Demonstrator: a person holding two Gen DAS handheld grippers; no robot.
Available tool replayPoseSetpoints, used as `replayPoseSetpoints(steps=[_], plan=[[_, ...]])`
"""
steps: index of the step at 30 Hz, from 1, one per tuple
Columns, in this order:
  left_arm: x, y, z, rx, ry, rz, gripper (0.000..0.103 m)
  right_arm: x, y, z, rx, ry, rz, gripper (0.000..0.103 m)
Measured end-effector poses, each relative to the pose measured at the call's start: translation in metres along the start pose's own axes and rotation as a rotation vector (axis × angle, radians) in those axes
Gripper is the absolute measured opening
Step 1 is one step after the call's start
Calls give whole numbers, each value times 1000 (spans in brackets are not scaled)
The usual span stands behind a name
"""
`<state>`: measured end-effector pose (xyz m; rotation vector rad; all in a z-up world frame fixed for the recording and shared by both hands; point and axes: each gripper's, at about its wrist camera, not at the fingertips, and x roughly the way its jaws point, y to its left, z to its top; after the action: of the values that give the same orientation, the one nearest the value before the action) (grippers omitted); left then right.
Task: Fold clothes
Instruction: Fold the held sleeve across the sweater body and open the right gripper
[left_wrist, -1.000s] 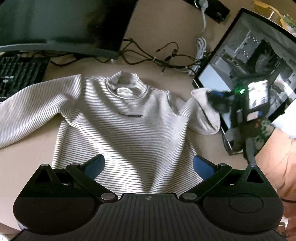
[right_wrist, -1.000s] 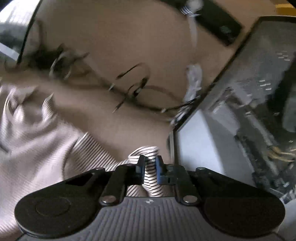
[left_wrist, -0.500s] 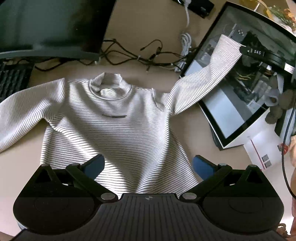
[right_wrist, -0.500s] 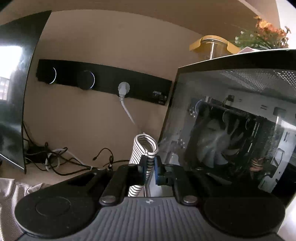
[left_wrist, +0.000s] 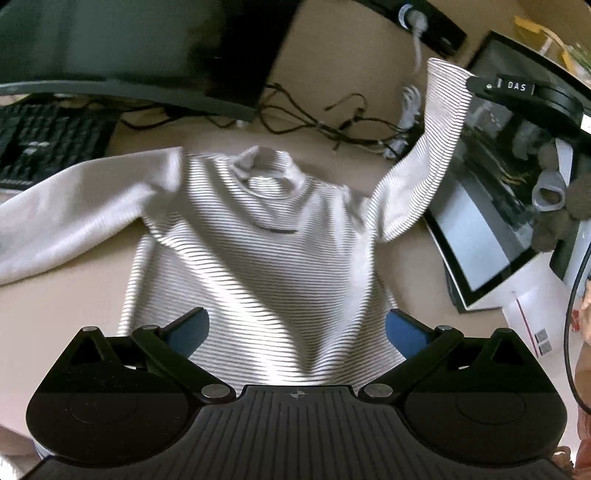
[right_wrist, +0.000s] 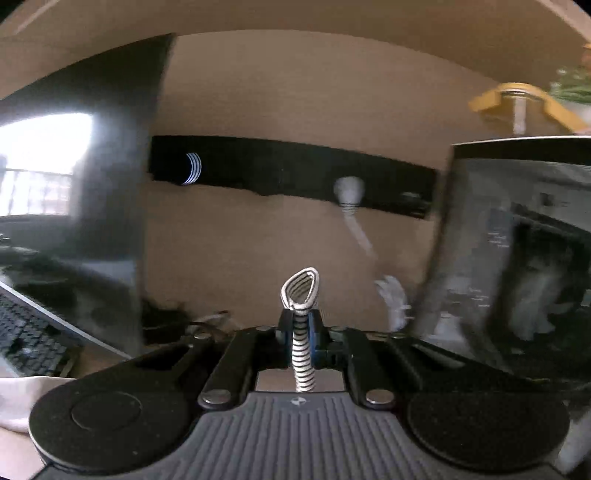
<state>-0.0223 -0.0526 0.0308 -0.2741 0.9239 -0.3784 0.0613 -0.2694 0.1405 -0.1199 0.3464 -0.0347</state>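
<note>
Item: striped sweater (left_wrist: 258, 258), front up on the worktop (left_wrist: 74, 314), neck away from me, hem toward my left tongs (left_wrist: 295, 328).

Right tongs (right_wrist: 301, 332): pressed together on the cuff (right_wrist: 300, 291) of one sleeve (left_wrist: 424, 155). In the right wrist view the cuff sticks out as a small loop beyond the fingertips, with the striped cloth running back between the pads. I hold this sleeve lifted off the worktop; it rises from the shoulder seam up to the tongs, taut and nearly straight.

Left tongs: spread wide, pinching nothing. I cannot tell whether they touch the hem. The sweater body lies directly ahead of them and below, its long axis running from the tongs straight out to the collar (left_wrist: 269, 170).

Other sleeve (left_wrist: 66, 221): flat on the worktop, stretched out to the far left of the left tongs, toward the keyboard (left_wrist: 44, 144).

Relation governing the next move, as I judge it: the held sleeve lies to the right of the body's long axis, so it must be carried leftward across the chest and laid down. The right tongs are the nearer, already gripping it. A glass-sided case (left_wrist: 498, 184) stands just beside the raised sleeve on the right; I should swing away from it.
</note>
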Motion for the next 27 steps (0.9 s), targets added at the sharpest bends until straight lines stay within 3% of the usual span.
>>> replayPoseSetpoints(steps=[9, 15, 20, 23, 25, 27], plan=[[-18, 36, -8, -131, -25, 73, 103, 26, 91, -11, -59, 72, 258, 8], [-16, 42, -12, -155, -12, 77, 103, 36, 135, -22, -71, 115, 411, 13], [-3, 39, -10, -145, 18, 75, 103, 35, 110, -20, -33, 85, 374, 27], [9, 31, -5, -117, 32, 61, 103, 43, 78, -30, 18, 124, 319, 37], [20, 26, 1, -96, 38, 47, 103, 50, 59, -45, 43, 161, 284, 50], [31, 23, 7, -78, 36, 38, 103, 57, 41, -64, 68, 209, 250, 52]])
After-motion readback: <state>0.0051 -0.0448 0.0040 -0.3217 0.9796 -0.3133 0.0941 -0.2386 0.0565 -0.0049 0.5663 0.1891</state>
